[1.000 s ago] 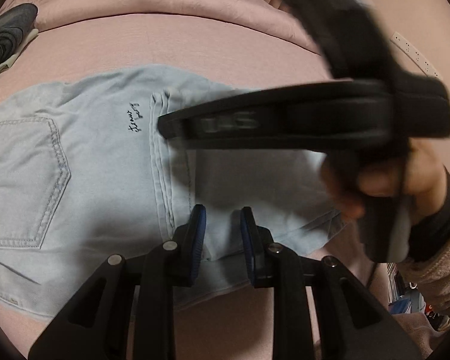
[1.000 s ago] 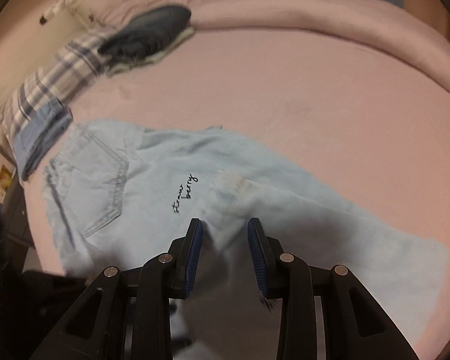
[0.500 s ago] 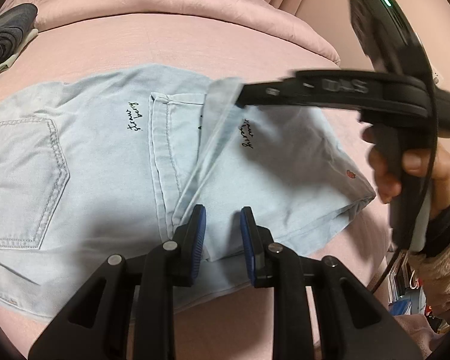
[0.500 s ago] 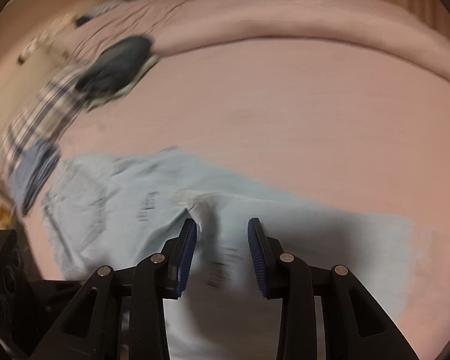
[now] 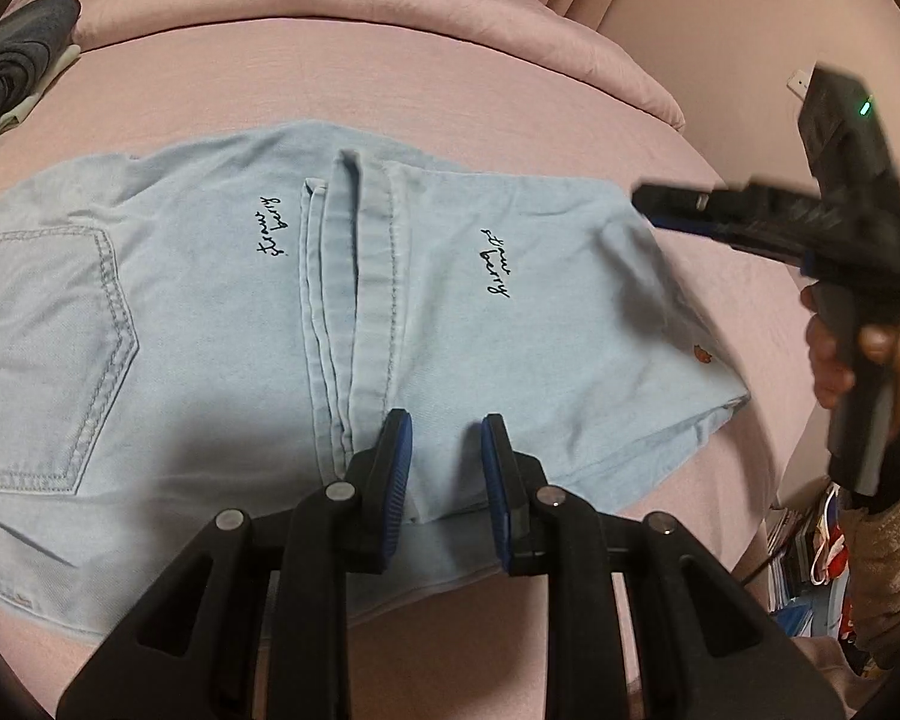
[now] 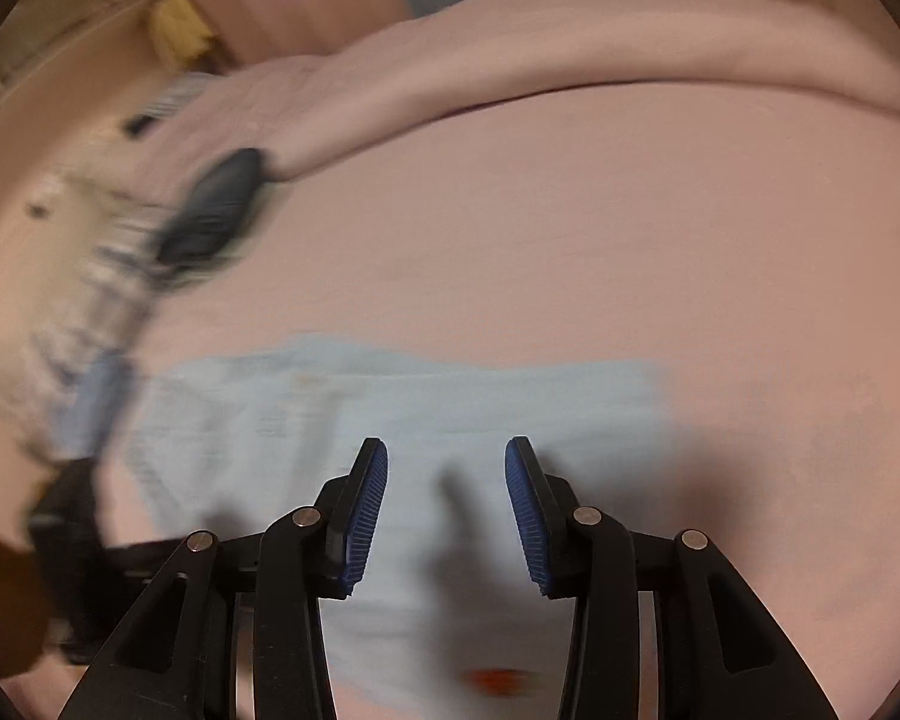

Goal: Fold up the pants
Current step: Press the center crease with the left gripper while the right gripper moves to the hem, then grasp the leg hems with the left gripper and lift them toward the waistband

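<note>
The left gripper (image 5: 444, 450) is seen nearest in the left wrist view, its blue pads set narrowly apart over the near edge of the pants (image 5: 210, 324). Whether cloth is pinched between the pads cannot be told: denim is visible in the gap, but no lifted fold is seen. The right gripper (image 6: 447, 510) is held with its pads spread wide and nothing between them; in the left wrist view it (image 5: 678, 210) is seen off the far right corner of the cloth, apparently clear of it.

The pants are spread flat on the pink bed (image 5: 450, 90), the seat pocket (image 5: 42, 360) to the left and a raised seam fold (image 5: 354, 300) running away from the left gripper. Two lines of script are visible — one on each side of that fold. A small orange mark (image 5: 700, 354) lies near the right edge.

Judged from this layout, the fold is only partly made. The raised seam fold is a likely source of trouble: if the next layer is laid over it unsmoothed, a ridge would probably be pressed in. If the near edge is released early, the layers could slip out of line.

Farther off, a dark folded garment (image 5: 18, 60) rests at the bed's left edge. The right wrist view is blurred, so detail there is unreliable.
</note>
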A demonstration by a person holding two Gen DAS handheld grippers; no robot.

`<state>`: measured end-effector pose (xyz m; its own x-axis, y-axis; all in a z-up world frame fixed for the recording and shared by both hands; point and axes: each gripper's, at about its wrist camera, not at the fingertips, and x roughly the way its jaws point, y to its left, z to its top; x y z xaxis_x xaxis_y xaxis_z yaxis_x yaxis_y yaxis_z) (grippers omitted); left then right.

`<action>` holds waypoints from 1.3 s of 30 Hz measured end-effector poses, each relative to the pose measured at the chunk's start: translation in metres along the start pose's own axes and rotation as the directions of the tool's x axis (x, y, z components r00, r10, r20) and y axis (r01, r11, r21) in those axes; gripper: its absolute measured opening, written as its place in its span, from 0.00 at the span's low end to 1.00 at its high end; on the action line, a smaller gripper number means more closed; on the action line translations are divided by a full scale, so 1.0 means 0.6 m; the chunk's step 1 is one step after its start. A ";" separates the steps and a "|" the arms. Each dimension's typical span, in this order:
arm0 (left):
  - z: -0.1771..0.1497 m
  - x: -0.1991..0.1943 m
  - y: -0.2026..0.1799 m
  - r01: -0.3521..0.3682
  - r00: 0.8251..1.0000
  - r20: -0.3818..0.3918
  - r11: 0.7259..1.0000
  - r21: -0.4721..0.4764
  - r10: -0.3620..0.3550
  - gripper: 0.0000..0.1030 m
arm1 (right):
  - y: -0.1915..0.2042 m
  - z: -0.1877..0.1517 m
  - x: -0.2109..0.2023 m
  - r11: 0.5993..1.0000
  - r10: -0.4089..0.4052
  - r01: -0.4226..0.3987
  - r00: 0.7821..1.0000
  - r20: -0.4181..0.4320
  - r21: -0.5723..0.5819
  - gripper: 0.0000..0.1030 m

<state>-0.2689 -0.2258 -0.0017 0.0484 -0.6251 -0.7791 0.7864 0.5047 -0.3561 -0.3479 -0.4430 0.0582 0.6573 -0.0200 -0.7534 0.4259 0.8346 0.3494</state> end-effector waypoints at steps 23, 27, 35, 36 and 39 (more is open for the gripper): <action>0.003 -0.002 0.005 0.017 1.000 -0.009 0.999 -0.027 -0.018 0.22 | -0.013 -0.109 -0.005 0.966 -0.228 0.222 0.973 -0.032 -0.135 0.42; 0.002 -0.002 0.006 0.014 1.000 -0.007 1.000 -0.023 -0.014 0.22 | -0.043 -0.127 -0.017 0.972 -0.212 0.205 0.976 -0.054 -0.110 0.42; -0.001 -0.005 0.004 0.014 1.000 0.008 0.999 -0.031 -0.014 0.23 | -0.029 -0.137 -0.048 0.965 -0.241 0.234 0.969 -0.055 -0.117 0.42; -0.003 -0.010 0.004 0.011 1.000 0.017 0.999 -0.035 -0.010 0.23 | -0.026 -0.138 -0.058 0.962 -0.252 0.246 0.967 -0.043 -0.114 0.42; -0.010 -0.034 0.001 -0.004 0.998 0.064 1.000 -0.027 0.006 0.30 | 0.000 -0.127 -0.074 0.954 -0.259 0.258 0.966 0.013 -0.155 0.42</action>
<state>-0.2729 -0.2090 0.0109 0.0923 -0.6593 -0.7462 0.7694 0.5230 -0.3669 -0.4247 -0.4004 0.0493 0.5324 -0.2425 -0.8110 0.4796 0.8759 0.0529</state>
